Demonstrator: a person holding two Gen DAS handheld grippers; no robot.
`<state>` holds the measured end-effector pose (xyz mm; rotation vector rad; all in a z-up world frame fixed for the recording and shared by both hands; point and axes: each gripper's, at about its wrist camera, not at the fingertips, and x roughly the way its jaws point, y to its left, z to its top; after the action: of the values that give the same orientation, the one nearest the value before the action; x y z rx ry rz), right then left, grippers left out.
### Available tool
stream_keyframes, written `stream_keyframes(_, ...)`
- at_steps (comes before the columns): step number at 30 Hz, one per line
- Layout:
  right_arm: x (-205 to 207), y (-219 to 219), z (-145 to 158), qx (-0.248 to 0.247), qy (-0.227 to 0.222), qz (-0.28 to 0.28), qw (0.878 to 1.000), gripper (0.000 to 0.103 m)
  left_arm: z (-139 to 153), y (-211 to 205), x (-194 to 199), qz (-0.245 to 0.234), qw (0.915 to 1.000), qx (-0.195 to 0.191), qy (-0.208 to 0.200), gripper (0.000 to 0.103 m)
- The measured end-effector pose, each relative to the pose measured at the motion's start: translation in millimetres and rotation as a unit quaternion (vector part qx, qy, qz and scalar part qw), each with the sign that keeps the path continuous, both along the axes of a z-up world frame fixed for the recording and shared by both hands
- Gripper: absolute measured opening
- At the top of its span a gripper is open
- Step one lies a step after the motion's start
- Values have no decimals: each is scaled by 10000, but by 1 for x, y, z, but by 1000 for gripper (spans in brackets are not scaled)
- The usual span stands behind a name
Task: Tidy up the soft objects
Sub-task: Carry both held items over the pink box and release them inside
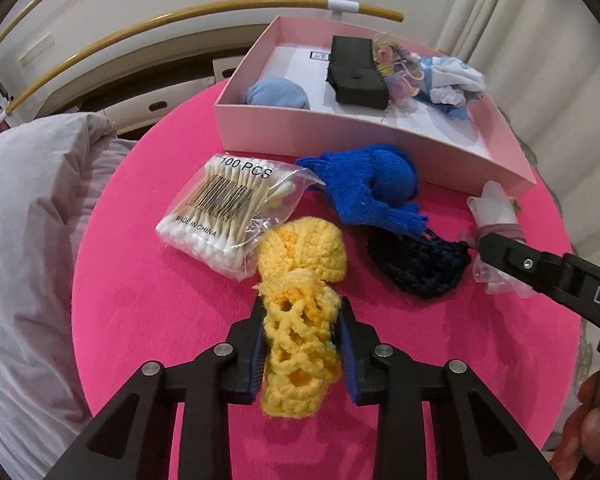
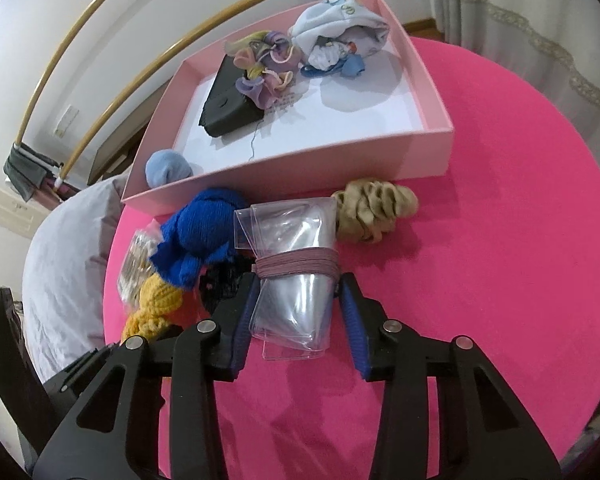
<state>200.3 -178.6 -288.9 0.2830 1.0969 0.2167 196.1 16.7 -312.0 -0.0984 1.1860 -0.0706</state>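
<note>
Gripping yellow crochet [image 1: 300, 344], the left tool [image 1: 302, 332] is clamped tight; right tool [image 2: 300, 304] pinches the rolled plastic bag [image 2: 292, 276]; pink box [image 2: 428, 148] lies ahead of both, across the table [image 2: 480, 280].

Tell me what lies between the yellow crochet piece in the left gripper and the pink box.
The blue knit bundle and the cotton swab bag lie on the table between the yellow crochet piece and the pink box; lifted over them, nothing visible blocks it.
</note>
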Motion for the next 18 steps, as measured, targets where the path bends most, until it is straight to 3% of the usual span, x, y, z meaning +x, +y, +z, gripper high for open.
stream_keyframes(18,-48,-17,69,-160,-420,-59,9990,38,97,-12,-49,-193,9986,82,-477,28)
